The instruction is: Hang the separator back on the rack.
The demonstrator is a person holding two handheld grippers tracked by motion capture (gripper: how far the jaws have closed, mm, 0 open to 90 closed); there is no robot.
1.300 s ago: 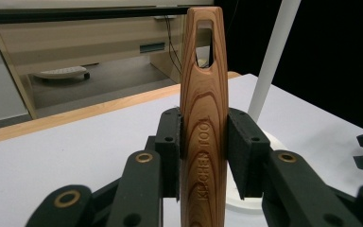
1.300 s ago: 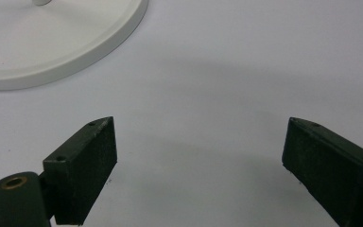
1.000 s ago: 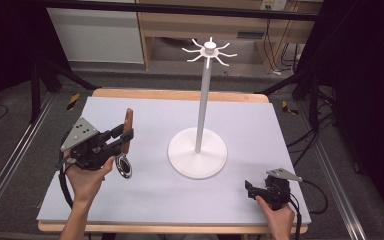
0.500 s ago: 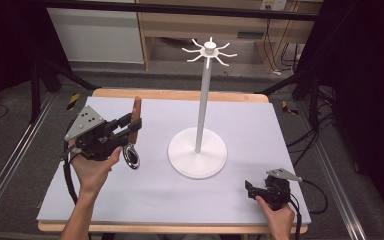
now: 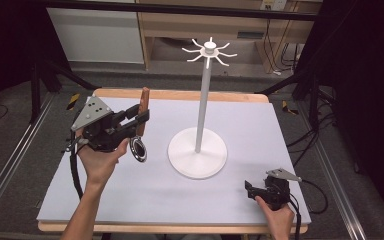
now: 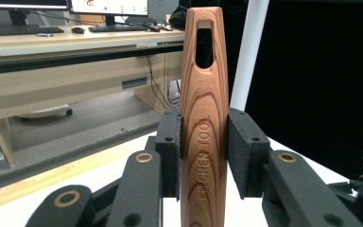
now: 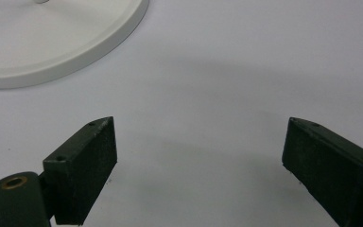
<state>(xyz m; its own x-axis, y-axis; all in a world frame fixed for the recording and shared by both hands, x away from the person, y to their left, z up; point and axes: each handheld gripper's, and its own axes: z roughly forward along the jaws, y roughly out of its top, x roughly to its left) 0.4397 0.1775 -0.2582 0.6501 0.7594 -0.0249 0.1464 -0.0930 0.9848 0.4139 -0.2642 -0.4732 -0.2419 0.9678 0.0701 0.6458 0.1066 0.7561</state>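
The left gripper squeezes the brown wooden kitchen tool mid-handle, so its metal ring end could swing and bump the tall white hook stand at 3 o'clock, while the right gripper rests wide open.

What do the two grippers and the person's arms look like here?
Both the left gripper and the right gripper are black linkages with brass-ringed pivots, flat rectangular pads, a grey three-cornered plate on top and a trailing black cable. The forearms are bare, with no sleeves in view.

Black fingers, seemingly brass-ringed pivots
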